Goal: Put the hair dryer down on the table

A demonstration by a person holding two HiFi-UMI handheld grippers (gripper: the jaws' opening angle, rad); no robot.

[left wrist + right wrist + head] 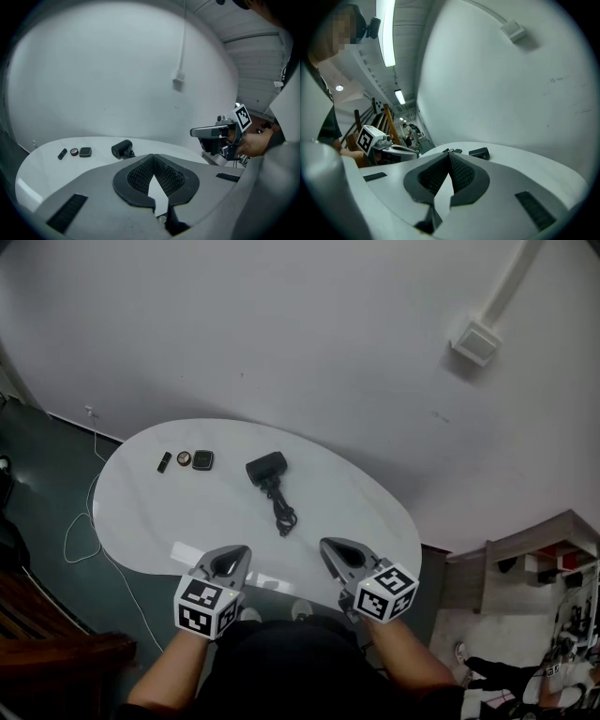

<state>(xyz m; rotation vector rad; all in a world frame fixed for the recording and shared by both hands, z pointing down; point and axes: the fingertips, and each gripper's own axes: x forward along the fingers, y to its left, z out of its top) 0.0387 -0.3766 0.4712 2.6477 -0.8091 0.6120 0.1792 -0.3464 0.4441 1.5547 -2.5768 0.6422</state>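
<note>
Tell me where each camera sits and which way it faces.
Head view: on the person's head, looking steeply down at the table and hair dryer; both forearms show.
Left gripper view: on the left gripper, facing the wall across the table; its shut jaws and the right gripper show.
Right gripper view: on the right gripper, facing table and wall too; its shut jaws and the left gripper show.
All three share the hair dryer.

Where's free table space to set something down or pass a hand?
Free: the table right of the hair dryer and cord; also near-left, between the three small dark items and the left gripper. Crowded: far-left edge and centre.
</note>
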